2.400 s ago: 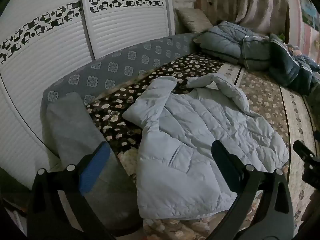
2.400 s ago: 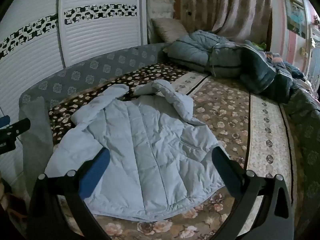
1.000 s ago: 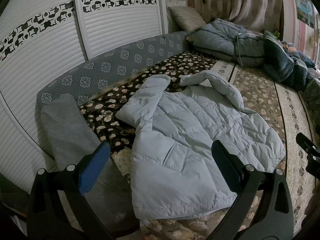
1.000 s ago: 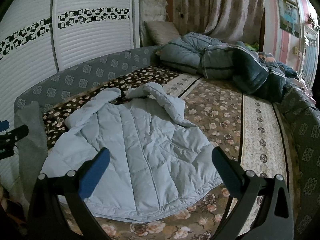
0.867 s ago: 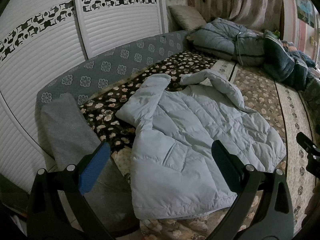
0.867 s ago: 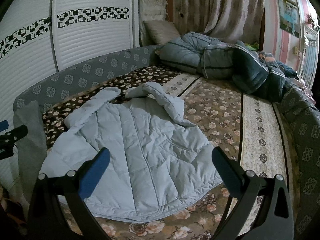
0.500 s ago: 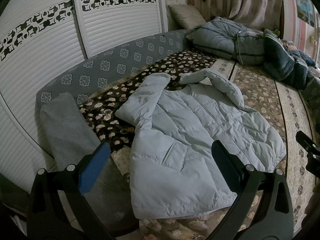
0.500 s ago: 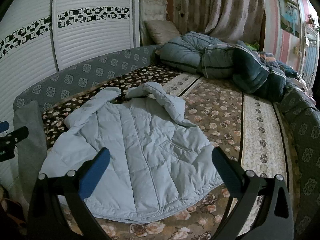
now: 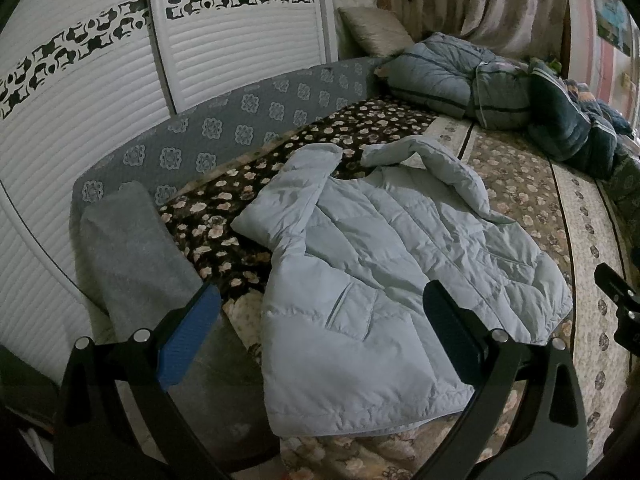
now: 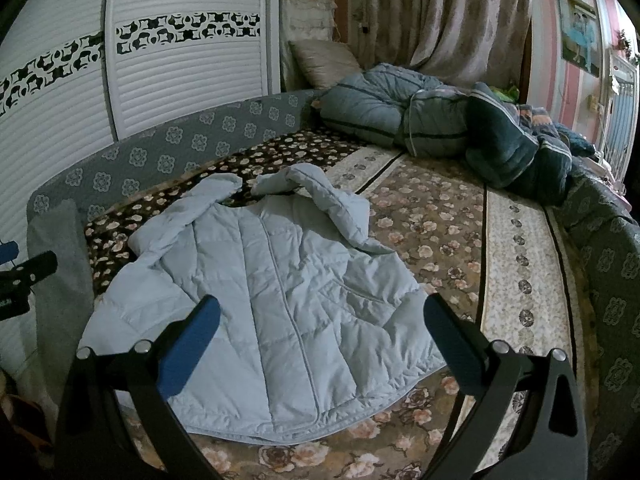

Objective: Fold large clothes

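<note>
Hovering above the near edge of the bed (image 10: 520, 248), both tools have drawn back a little over the last couple of seconds, so the pale blue quilted jacket (image 10: 280, 300) now shows whole in each view rather than crowding the lower frame; the jacket itself lies exactly as it did, unfolded and untouched. That suggests the person is still sizing up the garment, and no fold has begun. The left gripper (image 9: 320, 328) has its fingers spread wide with nothing between them, and the right gripper (image 10: 322, 330) is likewise released and empty. The jacket lies flat, back side up by the look of the quilting seams, on the near part of the bed, with its hem just at the bed's near edge and partly overhanging it. Its long axis runs from that hem away toward the grey patterned backrest (image 10: 192, 140) and far pillows, so the collar end points away from the grippers. One sleeve (image 9: 296, 184) reaches toward the backrest on the jacket's left; the other sleeve (image 10: 332, 204) curls over the right shoulder area. A grey towel-like cloth (image 9: 132, 256) lies draped left of the jacket, apart from it. Folded quilts (image 10: 420, 116) sit well beyond the collar.
</note>
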